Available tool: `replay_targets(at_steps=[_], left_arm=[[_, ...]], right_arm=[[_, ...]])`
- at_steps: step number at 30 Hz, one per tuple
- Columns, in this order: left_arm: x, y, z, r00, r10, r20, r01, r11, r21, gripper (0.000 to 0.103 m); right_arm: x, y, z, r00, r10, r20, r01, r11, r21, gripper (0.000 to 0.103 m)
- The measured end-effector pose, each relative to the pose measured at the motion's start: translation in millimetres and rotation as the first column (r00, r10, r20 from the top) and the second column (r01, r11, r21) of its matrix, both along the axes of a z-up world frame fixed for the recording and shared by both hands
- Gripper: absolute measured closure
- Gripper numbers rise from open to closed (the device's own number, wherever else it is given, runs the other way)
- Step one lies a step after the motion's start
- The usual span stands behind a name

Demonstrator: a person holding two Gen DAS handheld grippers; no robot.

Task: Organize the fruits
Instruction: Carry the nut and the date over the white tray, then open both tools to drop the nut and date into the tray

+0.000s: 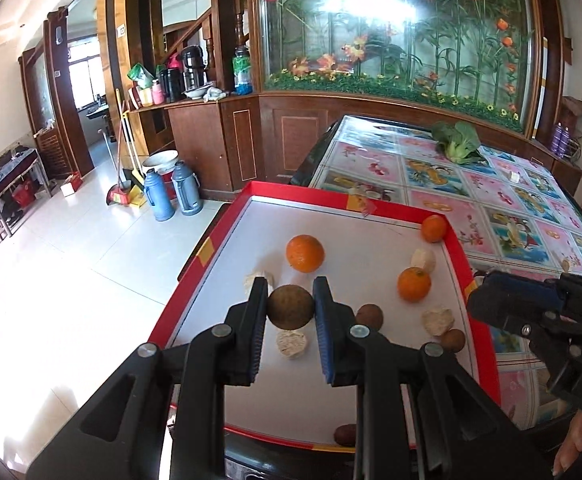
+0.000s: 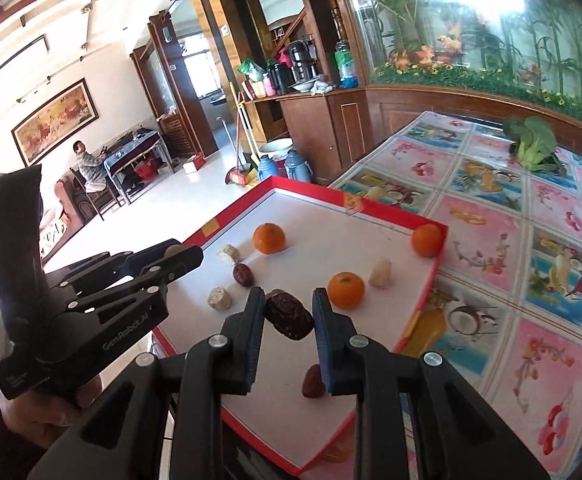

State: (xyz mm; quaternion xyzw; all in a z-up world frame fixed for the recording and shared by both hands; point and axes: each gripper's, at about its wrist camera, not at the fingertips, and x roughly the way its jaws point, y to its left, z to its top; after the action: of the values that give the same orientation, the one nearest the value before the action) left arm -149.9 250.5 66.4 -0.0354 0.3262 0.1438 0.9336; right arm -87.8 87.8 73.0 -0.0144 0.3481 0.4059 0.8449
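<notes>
Sunlit tiled floor and dark wood cabinets frame a floral tabletop [image 2: 491, 240], where a red-rimmed tray [image 1: 457, 248] holds scattered fruit. Left claw [image 1: 289, 304] grips a round brown fruit [image 1: 290, 306] above the tray; right claw [image 2: 289, 312] pinches a dark date [image 2: 289, 314] held askew. The date's tilt could let it slip and roll into the oranges [image 2: 346, 290] nearby.

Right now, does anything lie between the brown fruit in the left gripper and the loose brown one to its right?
Nothing visible does. The left gripper is shut on the round brown fruit; the loose brown one lies just past its right finger on bare tray. The orange sits beyond that line.
</notes>
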Motion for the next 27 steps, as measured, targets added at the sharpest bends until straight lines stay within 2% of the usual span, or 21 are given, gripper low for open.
replay_targets(at_steps=[16, 27], left_arm=[[2, 14, -30, 0.997, 0.010, -0.077, -0.011, 1.000, -0.014, 0.078], [13, 16, -24, 0.997, 0.016, -0.080, -0.016, 1.000, -0.001, 0.078]], right_arm=[[-11, 23, -37, 0.996, 0.020, -0.087, -0.024, 0.999, -0.042, 0.080], [1, 33, -40, 0.993, 0.022, -0.119, -0.027, 0.999, -0.040, 0.080]])
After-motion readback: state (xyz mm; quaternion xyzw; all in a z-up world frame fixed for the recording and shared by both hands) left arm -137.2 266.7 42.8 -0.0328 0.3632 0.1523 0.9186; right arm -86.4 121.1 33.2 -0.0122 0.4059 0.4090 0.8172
